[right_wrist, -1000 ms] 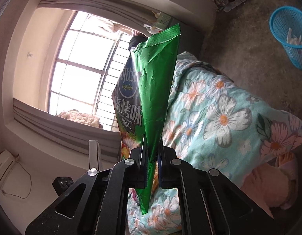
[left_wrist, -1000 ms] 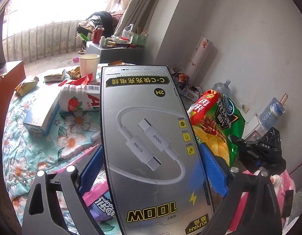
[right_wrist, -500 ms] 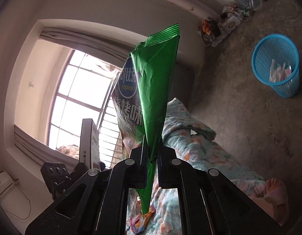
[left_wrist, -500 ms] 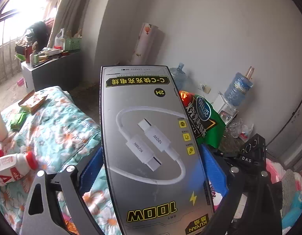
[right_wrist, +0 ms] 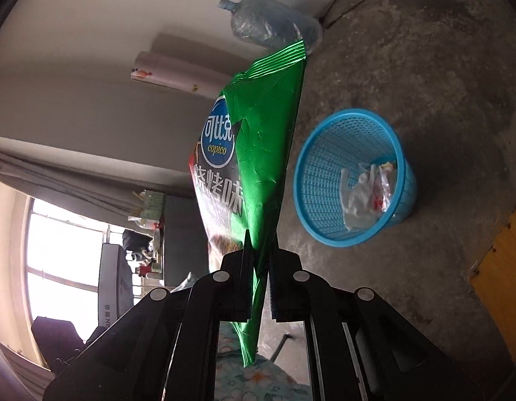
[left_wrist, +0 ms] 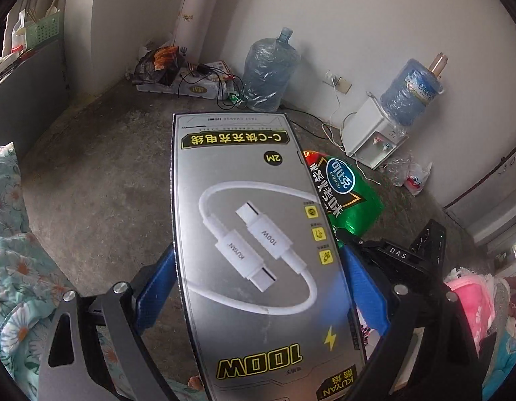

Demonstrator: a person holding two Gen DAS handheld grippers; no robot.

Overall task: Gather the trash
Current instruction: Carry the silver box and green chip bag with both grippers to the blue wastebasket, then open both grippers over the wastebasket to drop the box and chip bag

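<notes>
Left gripper (left_wrist: pixel 258 287) clamped on a tall silver charging-cable box (left_wrist: pixel 254 234), blue pads (left_wrist: pixel 361 287) pressing its two long sides, box standing upright and filling the middle of the left wrist view, printing upside down. Right gripper (right_wrist: pixel 259 267) nearly closed, pinching a green crisp bag (right_wrist: pixel 261 153) by a thin fold, bag sticking up and away from the black fingers (right_wrist: pixel 238 267), lower corner hanging below them. In the left wrist view, the same green crisp bag peeking out just right of the box, with the black body of the right gripper beneath it. Beyond the box, bare grey concrete floor (left_wrist: pixel 97 173); against the far wall a large empty water bottle (left_wrist: pixel 269 73), a white water dispenser (left_wrist: pixel 375 137) with a blue bottle on top, and a clutter of cables and packets in the corner. Floral bedding (left_wrist: pixel 10 267) along the left edge. In the right wrist view, a blue plastic basket (right_wrist: pixel 351 180) on the floor just right of the bag, a little rubbish and a clear plastic bag (right_wrist: pixel 358 193) lying inside. Bright window (right_wrist: pixel 57 260) and grey curtain at lower left.
</notes>
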